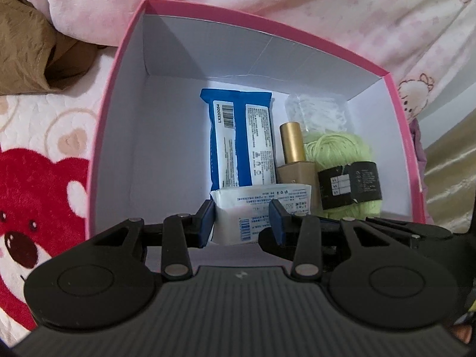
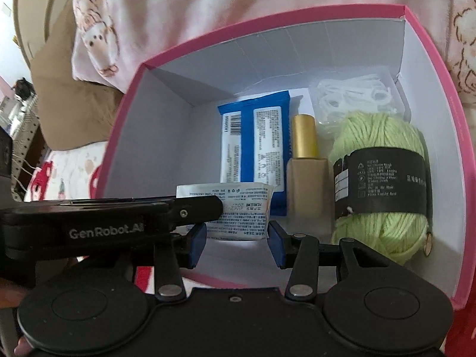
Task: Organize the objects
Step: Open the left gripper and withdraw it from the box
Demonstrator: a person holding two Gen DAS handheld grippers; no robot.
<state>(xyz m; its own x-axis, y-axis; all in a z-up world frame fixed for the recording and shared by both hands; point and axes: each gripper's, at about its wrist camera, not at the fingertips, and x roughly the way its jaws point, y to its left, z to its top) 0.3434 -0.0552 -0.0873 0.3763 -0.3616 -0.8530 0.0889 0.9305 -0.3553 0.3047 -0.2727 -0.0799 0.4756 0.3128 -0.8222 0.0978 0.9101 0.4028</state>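
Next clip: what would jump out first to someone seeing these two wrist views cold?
The pink cardboard box with white inside walls fills both views, sitting on bear-print bedding. The left claw grips a white printed sachet low inside it. Along the box's right side lie a blue-and-white wipes pack, a gold-capped bottle and a light green yarn ball with a black label.

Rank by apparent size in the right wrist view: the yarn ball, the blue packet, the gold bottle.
1. Yarn ball, largest, though it also lies nearest the camera.
2. Blue packet.
3. Gold bottle, smallest, clearly narrower than the packet.
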